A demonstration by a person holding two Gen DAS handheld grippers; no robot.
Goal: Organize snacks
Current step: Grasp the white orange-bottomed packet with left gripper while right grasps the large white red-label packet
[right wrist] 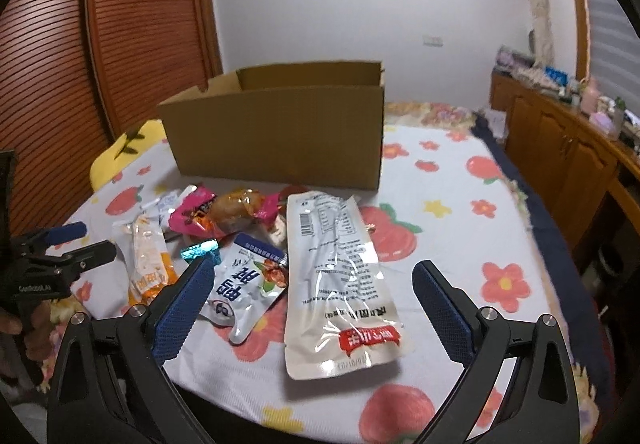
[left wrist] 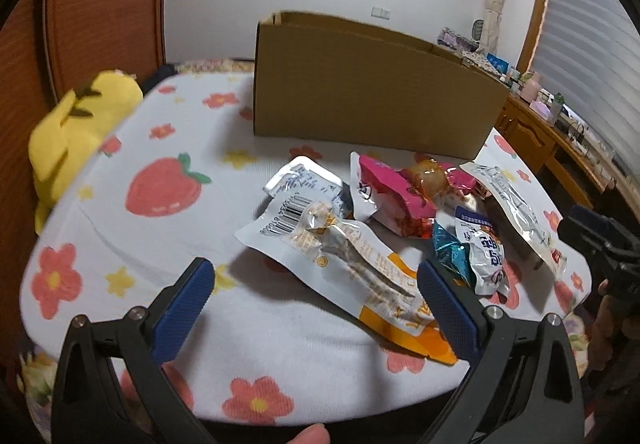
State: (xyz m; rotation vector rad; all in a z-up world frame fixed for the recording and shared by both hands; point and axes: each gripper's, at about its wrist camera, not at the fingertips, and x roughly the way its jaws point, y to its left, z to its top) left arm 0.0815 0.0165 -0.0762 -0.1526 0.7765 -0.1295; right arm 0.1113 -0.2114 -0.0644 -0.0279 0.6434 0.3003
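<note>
Before cardboard box [right wrist: 276, 136], snack packets [right wrist: 340, 280], grippers spread

A cardboard box [right wrist: 276, 132] is seen standing at the centre of the frame on the cloth-covered table [right wrist: 460, 204]. The snack packets [right wrist: 240, 220] are heaped just before it, lower left. One long pouch [right wrist: 340, 280] lies nearest, at lower centre, beside a smaller packet [right wrist: 244, 284] on its left.

Glossy plastic packets [right wrist: 340, 284], matt cardboard box [right wrist: 280, 132]
</note>
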